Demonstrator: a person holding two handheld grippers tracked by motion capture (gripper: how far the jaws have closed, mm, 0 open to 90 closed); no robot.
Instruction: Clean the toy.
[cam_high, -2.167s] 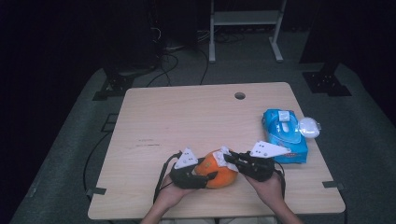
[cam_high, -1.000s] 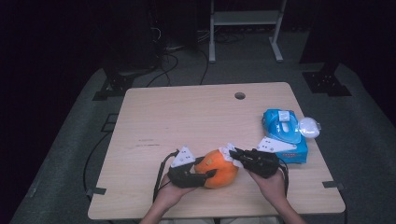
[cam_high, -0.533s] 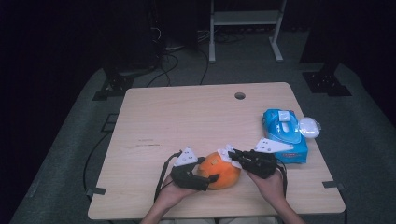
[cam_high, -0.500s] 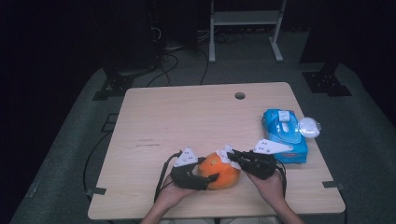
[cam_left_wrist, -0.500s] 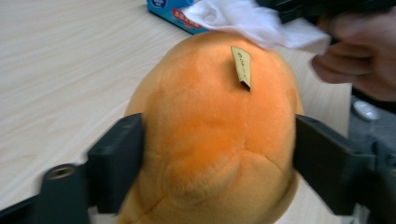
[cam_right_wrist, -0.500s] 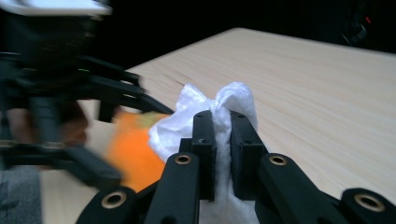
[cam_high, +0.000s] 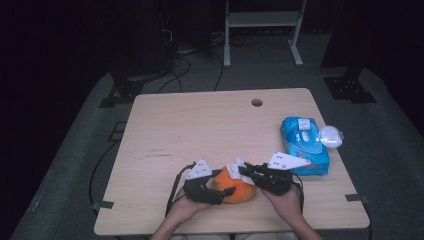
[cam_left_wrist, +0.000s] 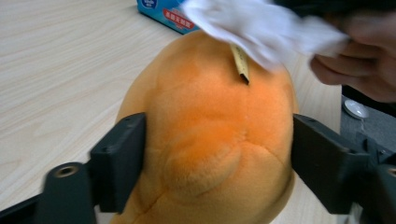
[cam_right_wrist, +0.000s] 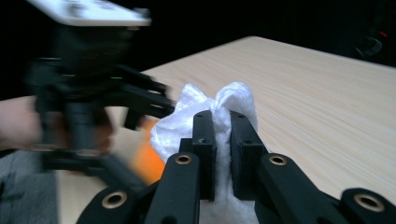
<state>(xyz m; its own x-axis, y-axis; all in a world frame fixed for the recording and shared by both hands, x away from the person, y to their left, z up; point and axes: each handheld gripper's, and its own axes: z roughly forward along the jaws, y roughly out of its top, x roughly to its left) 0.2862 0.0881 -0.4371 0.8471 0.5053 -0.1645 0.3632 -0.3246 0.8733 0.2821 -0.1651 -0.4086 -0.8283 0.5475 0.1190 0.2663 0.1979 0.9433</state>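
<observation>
The orange plush toy (cam_high: 234, 186) lies on the counter (cam_high: 200, 130) near its front edge, between the two hands, and serves as the anchor for everything else here. The left gripper (cam_high: 220, 189) straddles the toy from its left side, one jaw against each flank in the left gripper view; its jaws have just been opening and then easing back in, and the pads now meet the plush (cam_left_wrist: 210, 140) on both sides, a light clamp that looks meant to stop the soft body rolling or sliding while it is wiped. The right gripper (cam_high: 246, 171) comes in from the toy's right with its jaws pressed together on a bunched white wet wipe (cam_right_wrist: 219, 109), which rests on the toy's upper surface beside a small tan tag or stem (cam_left_wrist: 240, 63). Pinching the wipe in a wad gives it a firm pad to rub with.

The toy is rounded, so its long axis is faint; from above it seems to run roughly left to right along the counter's front edge. In the left gripper view its narrower top points away from that gripper.

Farther back and right of the toy lies the blue wet wipe pack (cam_high: 305, 145), flat, with a white lid-like object (cam_high: 331, 136) just beyond it.
</observation>
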